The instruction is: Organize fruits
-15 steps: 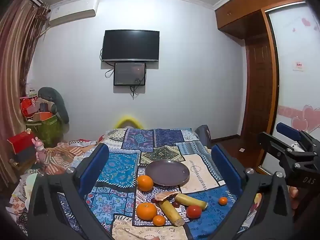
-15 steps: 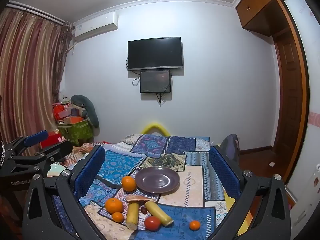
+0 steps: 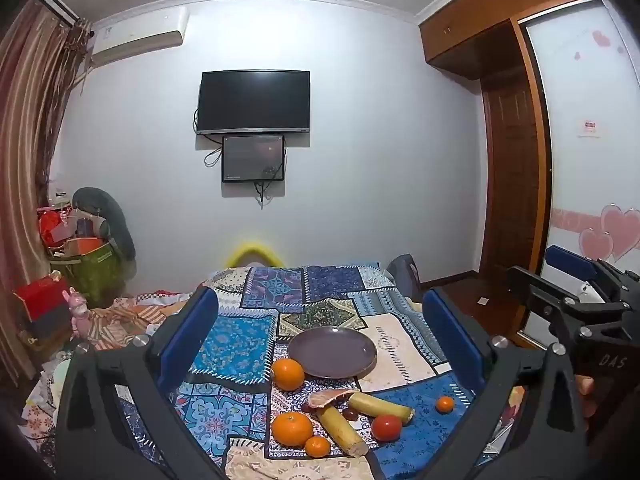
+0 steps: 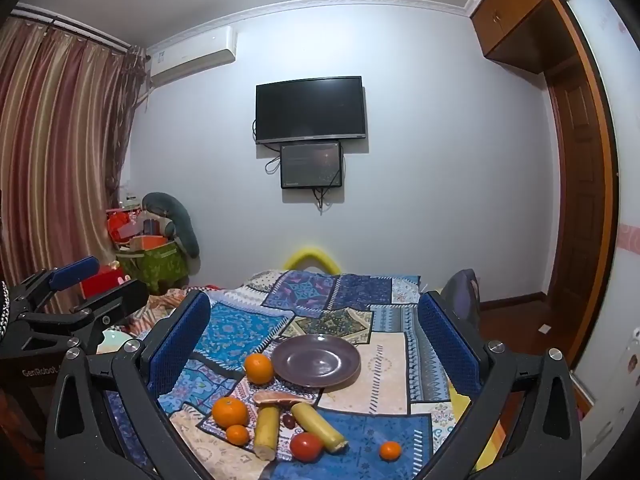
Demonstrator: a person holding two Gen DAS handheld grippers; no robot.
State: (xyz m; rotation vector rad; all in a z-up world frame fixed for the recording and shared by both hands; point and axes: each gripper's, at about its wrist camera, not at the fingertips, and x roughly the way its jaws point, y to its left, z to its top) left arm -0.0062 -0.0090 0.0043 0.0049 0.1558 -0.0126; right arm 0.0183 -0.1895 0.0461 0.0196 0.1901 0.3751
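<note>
A purple plate lies empty on the patchwork blanket. Near it are two large oranges, small oranges, two banana pieces, a red tomato, a pink fruit slice and dark grapes. My left gripper is open and empty, held above and short of the fruit. My right gripper is open and empty too. Each gripper shows in the other's view, at the sides.
The blanket covers a bed-like surface. A cluttered corner with boxes and a green bag lies at the left by the curtains. A TV hangs on the far wall. A wooden wardrobe and door stand at the right.
Both views have shifted only slightly; the fruit and plate lie as before and both grippers stay open.
</note>
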